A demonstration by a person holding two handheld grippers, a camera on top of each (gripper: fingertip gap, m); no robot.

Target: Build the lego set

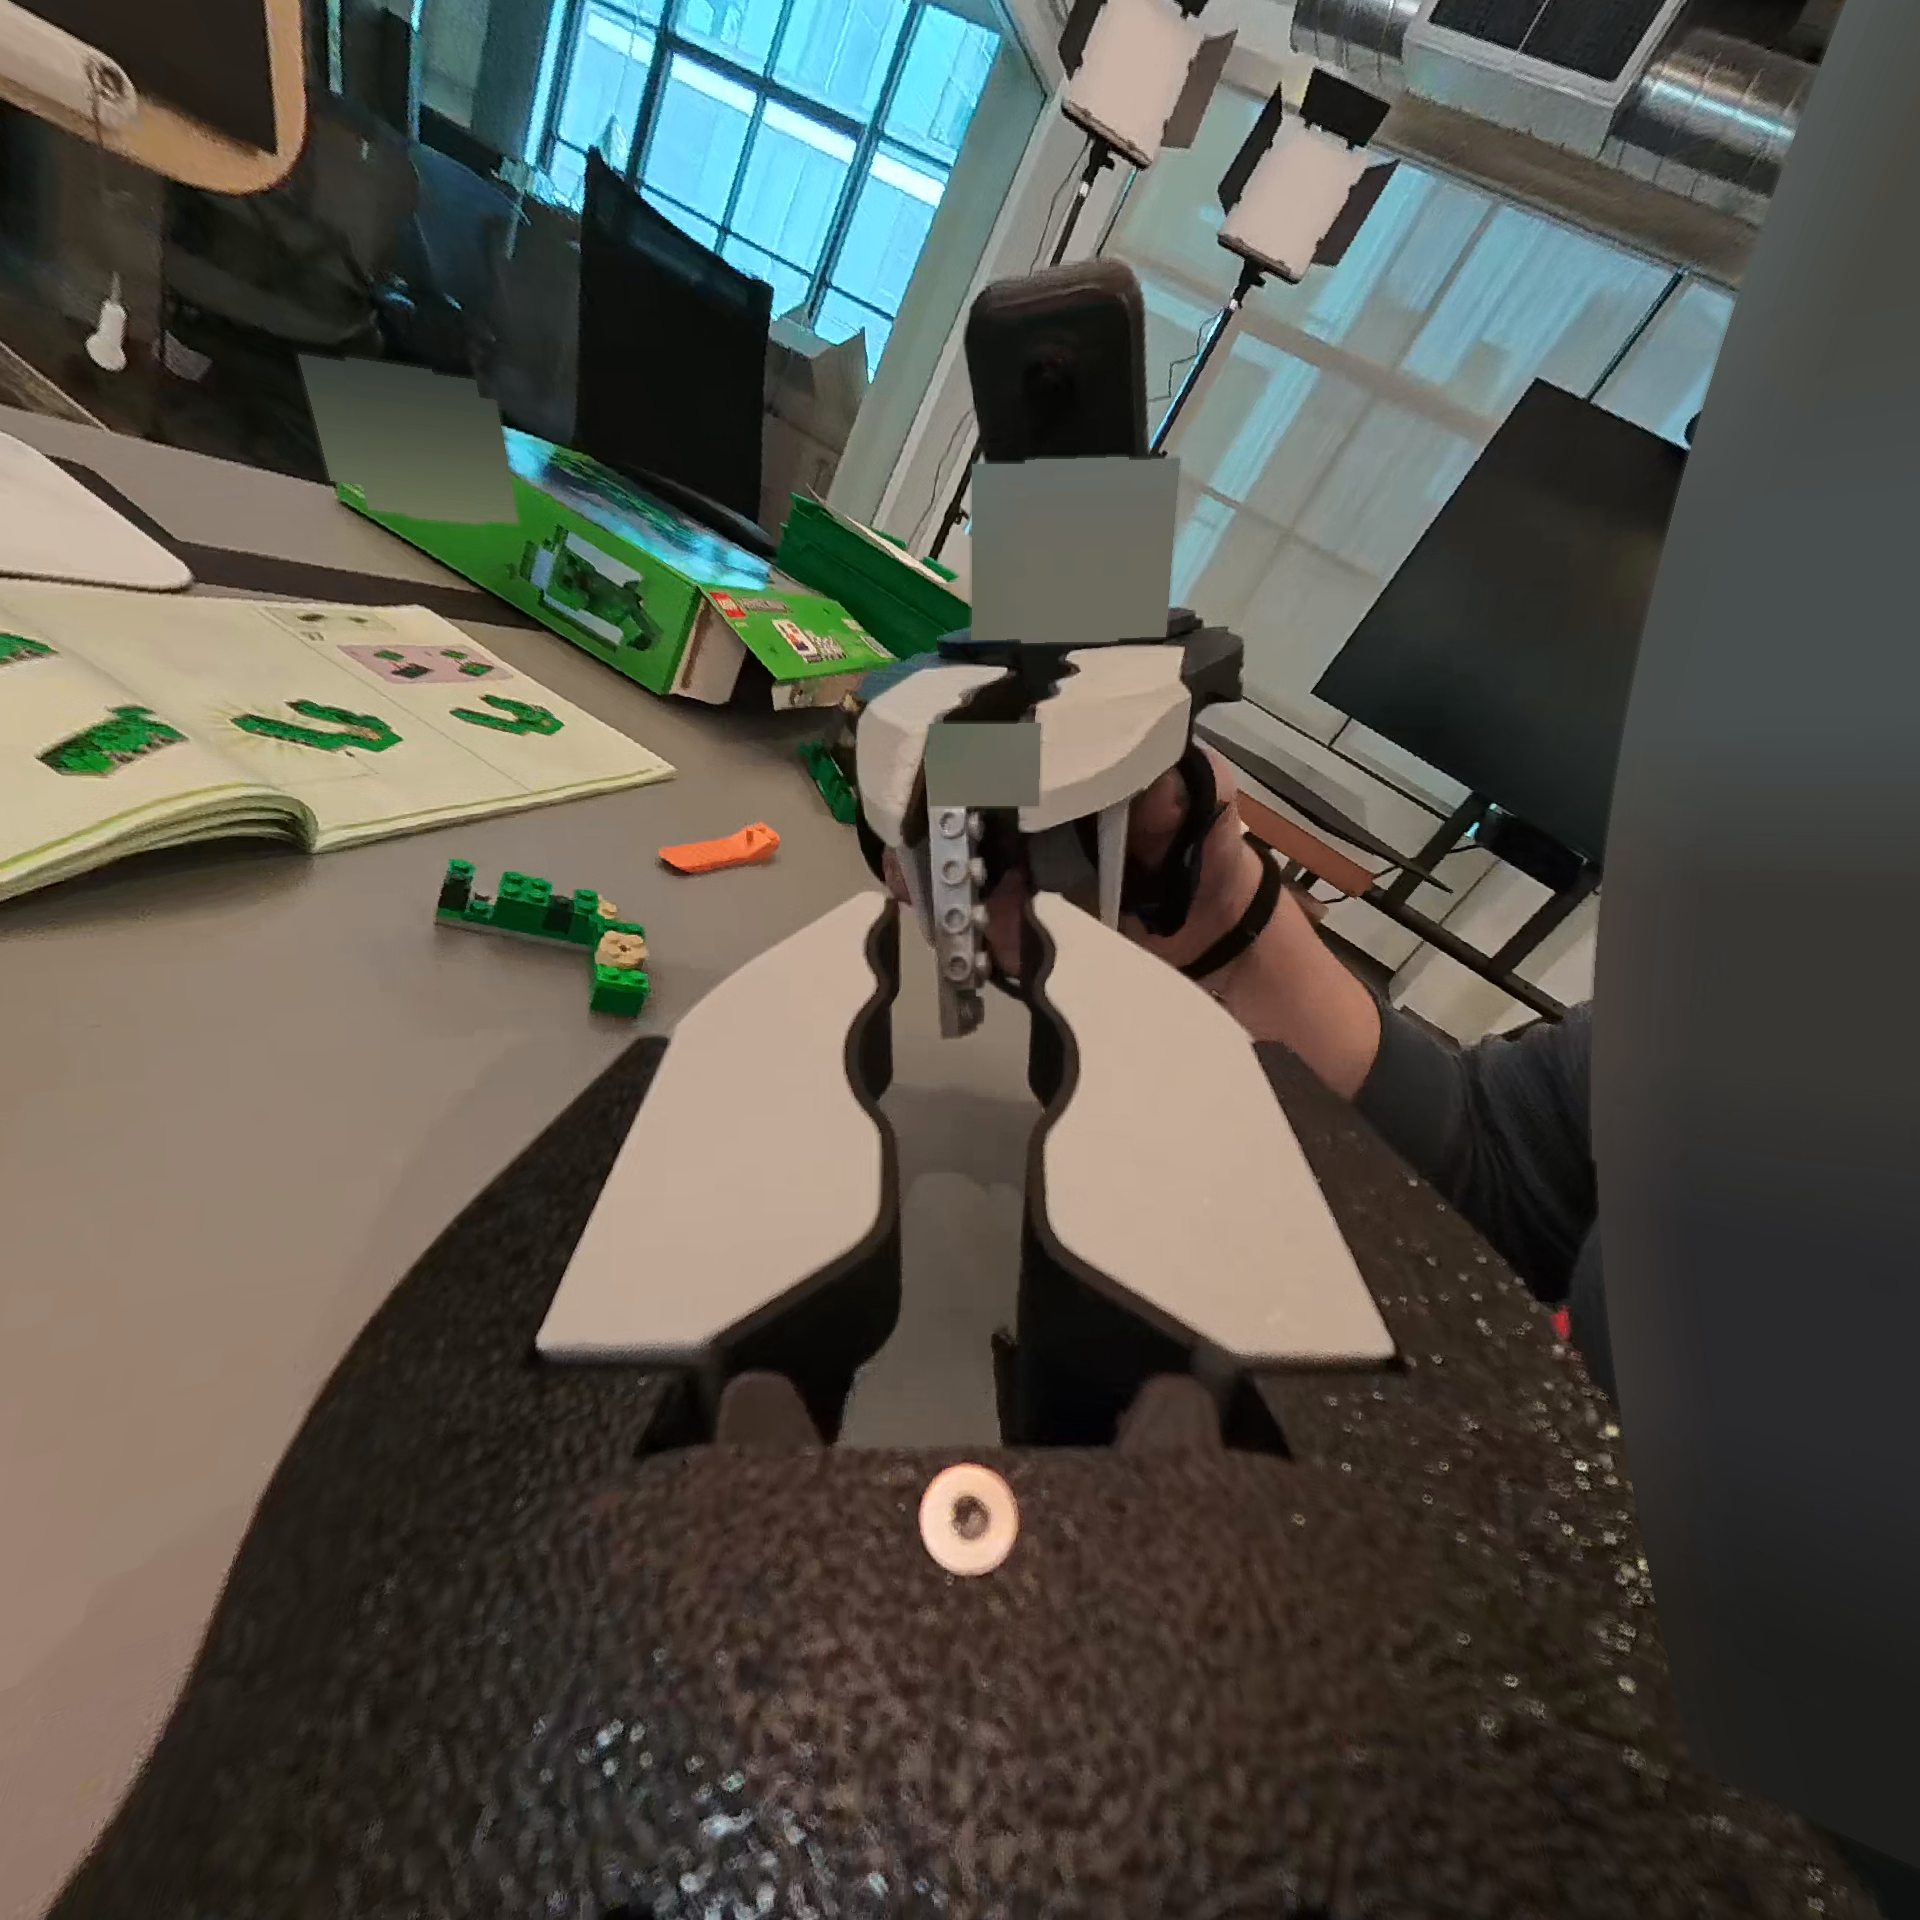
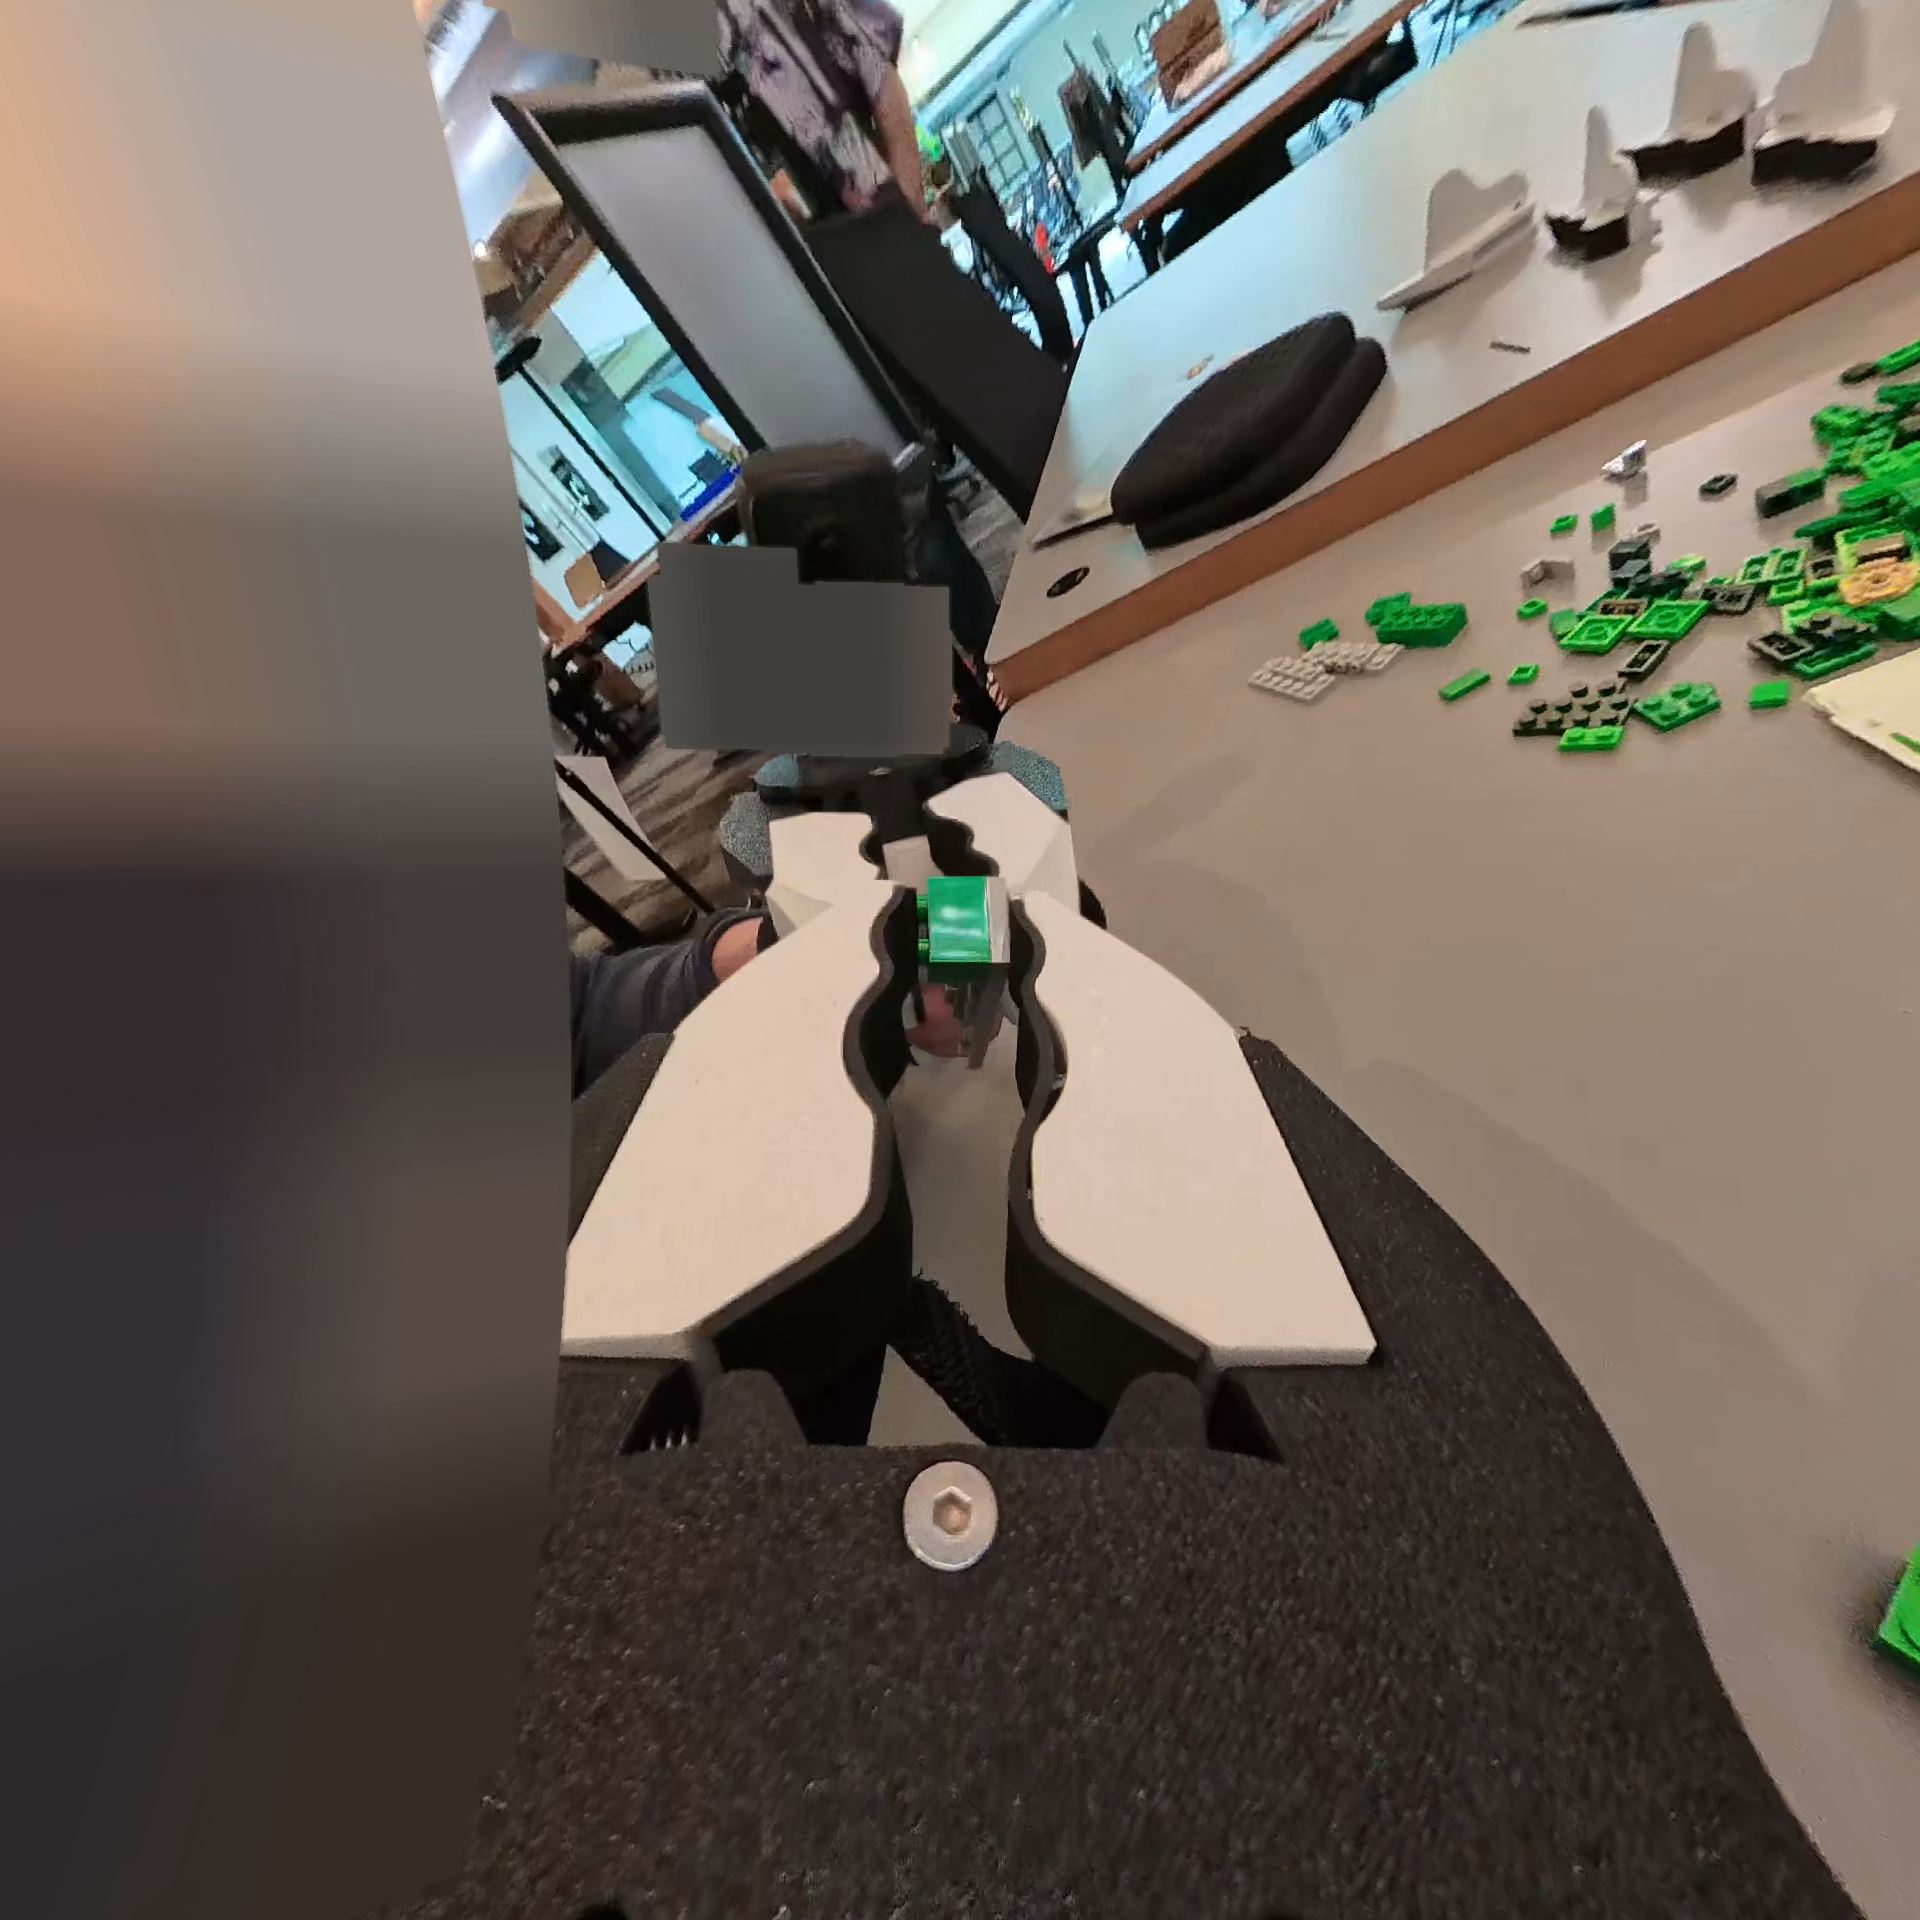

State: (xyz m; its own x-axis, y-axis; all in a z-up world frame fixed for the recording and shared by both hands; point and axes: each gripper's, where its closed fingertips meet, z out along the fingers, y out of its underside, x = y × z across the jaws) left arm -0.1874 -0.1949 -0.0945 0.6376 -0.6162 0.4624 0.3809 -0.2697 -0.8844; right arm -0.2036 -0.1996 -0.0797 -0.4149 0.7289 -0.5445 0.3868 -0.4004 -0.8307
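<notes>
Scene: I hold two grippers nose to nose in the air above the grey table (image 1: 208, 1143), out past the right-hand edge of the open instruction booklet (image 1: 312, 717).

Left gripper: my left gripper (image 1: 961, 909) has its fingers parted. Table shows through the gap, and they press on nothing.

Right gripper: my right gripper (image 2: 958, 899) has its fingers closely flanking a small piece at their tips. I cannot tell whether they are actually pinching it.

Task piece: a long grey studded plate (image 1: 954, 883) hangs between the two grippers, well off to the booklet's right. In the right wrist view a green brick (image 2: 958, 920) shows at its near end, seemingly joined to it.

Key relation: the plate's long axis runs steeply, a little tilted. Its upper end is under the right gripper and its lower end dips into the left gripper's gap, clear of both fingers. I judge the right gripper the nearer carrier, with the left placed to close across the plate.

Step in hand: probably a hand-over or a bracing grip before pressing parts together, with much of the build still to come.

Also on the table: a partial green build (image 1: 540, 914) lies just off the booklet's near corner and an orange brick separator (image 1: 720, 847) lies to the booklet's right. The green box (image 1: 582, 561) lies beyond the booklet, and loose green and grey pieces (image 2: 1662, 623) are scattered near it.
</notes>
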